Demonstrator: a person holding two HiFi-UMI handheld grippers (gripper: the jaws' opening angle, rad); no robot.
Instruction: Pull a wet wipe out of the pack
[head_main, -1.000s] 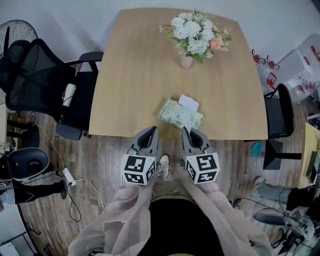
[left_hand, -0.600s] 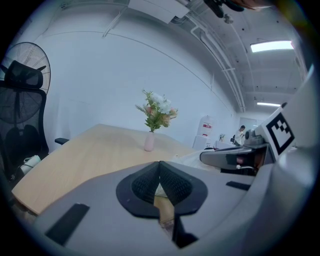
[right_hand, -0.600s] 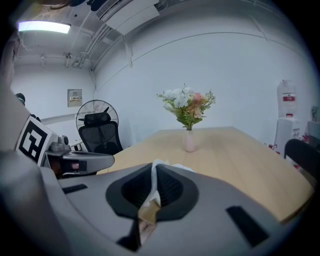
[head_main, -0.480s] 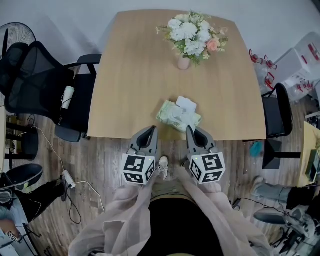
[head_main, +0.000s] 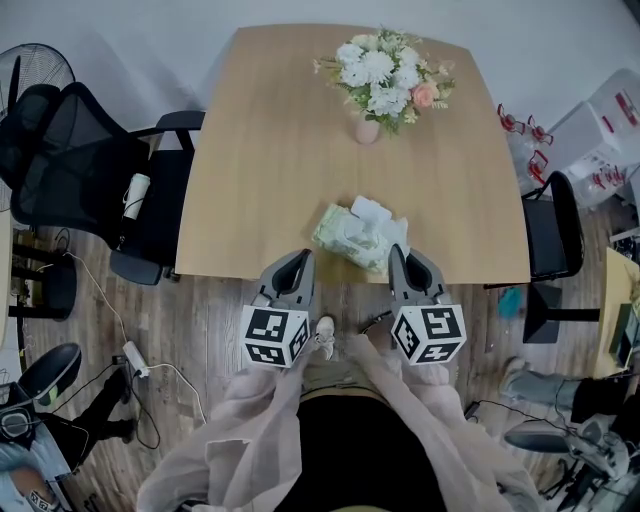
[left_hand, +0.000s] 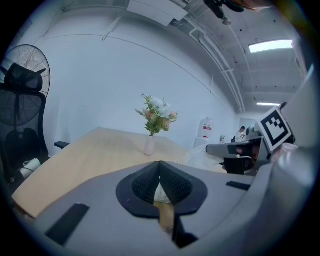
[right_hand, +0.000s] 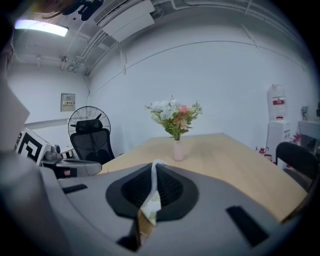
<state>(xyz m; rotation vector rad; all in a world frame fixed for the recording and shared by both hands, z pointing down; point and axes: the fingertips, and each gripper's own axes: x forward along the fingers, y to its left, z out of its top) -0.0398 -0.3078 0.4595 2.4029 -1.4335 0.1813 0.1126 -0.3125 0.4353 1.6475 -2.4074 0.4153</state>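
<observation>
A green wet wipe pack (head_main: 343, 232) lies near the front edge of the wooden table (head_main: 270, 150), its white lid flap open. A white wipe (head_main: 386, 230) stretches from the pack's opening to my right gripper (head_main: 398, 252), which is shut on the wipe's end. In the right gripper view the wipe (right_hand: 151, 192) shows as a thin white strip pinched between the pads. My left gripper (head_main: 303, 258) hovers at the table's edge, left of the pack and apart from it. Its jaws meet at the tips in the left gripper view (left_hand: 160, 165), with nothing clearly held.
A vase of flowers (head_main: 385, 75) stands at the table's far side. A black office chair (head_main: 80, 170) and a fan are on the left. Another black chair (head_main: 555, 225) is tucked at the right edge. Cables lie on the wooden floor at the lower left.
My right gripper has drawn to the right and upward with the wipe in it, so more white wipe shows out of the pack. The left gripper has stayed put.
</observation>
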